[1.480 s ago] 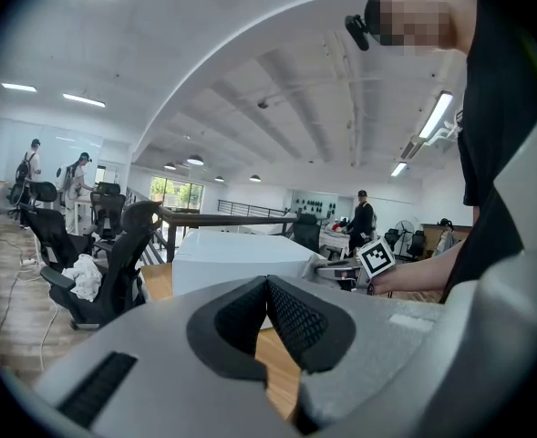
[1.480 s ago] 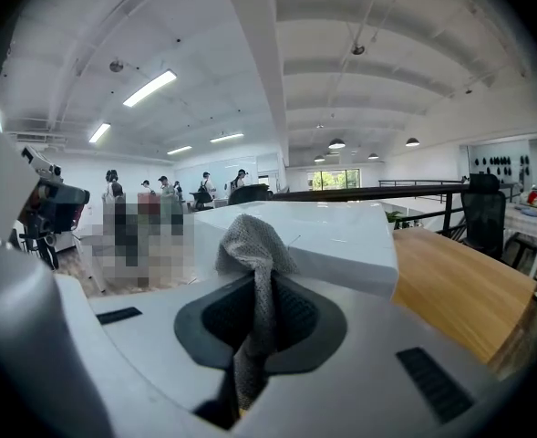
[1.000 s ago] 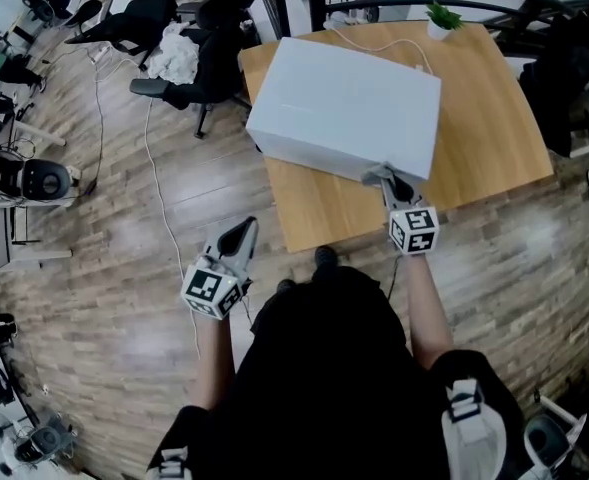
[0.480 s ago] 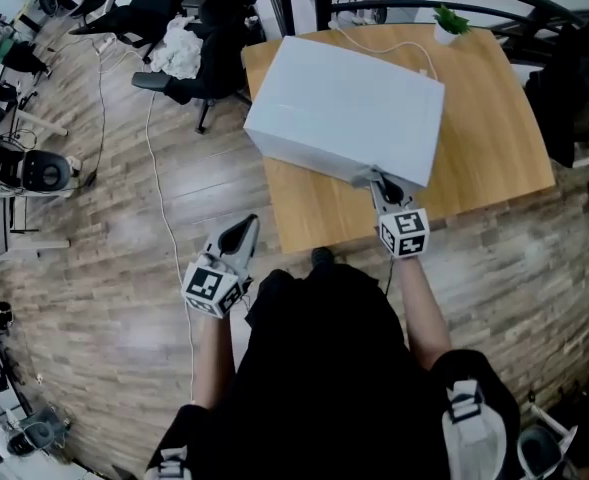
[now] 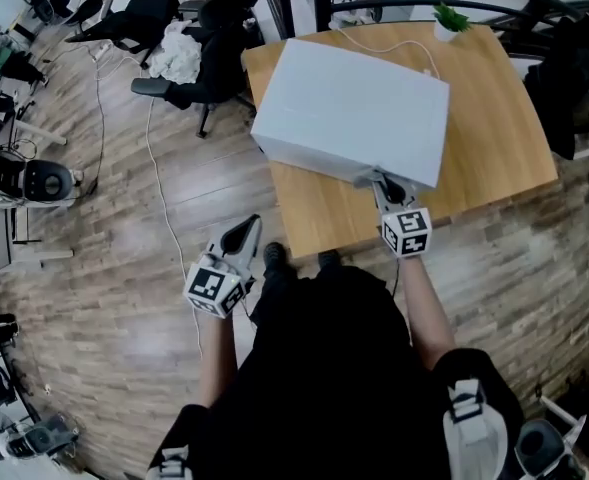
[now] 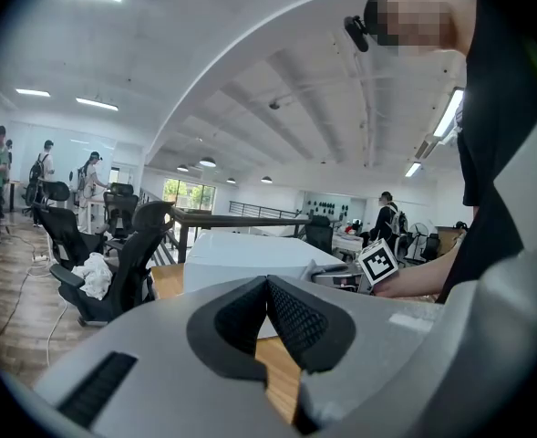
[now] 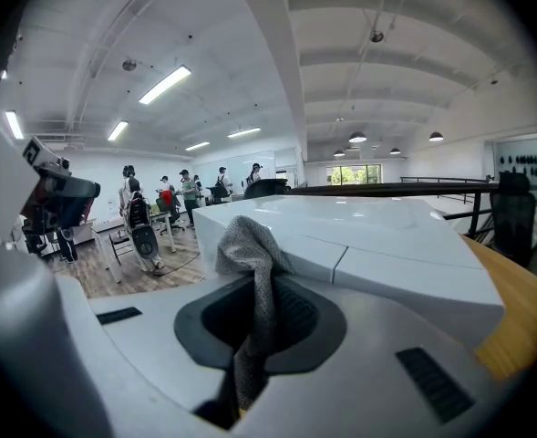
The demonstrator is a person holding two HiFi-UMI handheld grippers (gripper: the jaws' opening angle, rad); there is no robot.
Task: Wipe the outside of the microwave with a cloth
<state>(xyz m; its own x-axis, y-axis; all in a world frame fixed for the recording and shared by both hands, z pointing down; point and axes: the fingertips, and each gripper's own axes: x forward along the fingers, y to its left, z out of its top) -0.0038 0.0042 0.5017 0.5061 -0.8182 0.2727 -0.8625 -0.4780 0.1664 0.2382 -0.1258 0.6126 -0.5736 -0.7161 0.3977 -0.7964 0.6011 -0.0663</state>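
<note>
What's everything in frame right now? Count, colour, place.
microwave: one, white, on the table.
table: one, light wood, in front of the person.
cloth: one, grey, at the microwave's near edge.
potted plant: one, green, table's far corner.
cable: one, white, behind the microwave.
office chairs: at least two, black, left of the table.
left gripper: grey, jaws together, empty, off the table.
right gripper: grey, shut on the cloth.

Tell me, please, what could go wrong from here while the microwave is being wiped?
1. Only a small bunch of cloth sticks out of the right claw, so its hard tips might scrape the microwave.
2. The microwave sits near the table's left edge; a firm sideways push could slide it that way.
</note>
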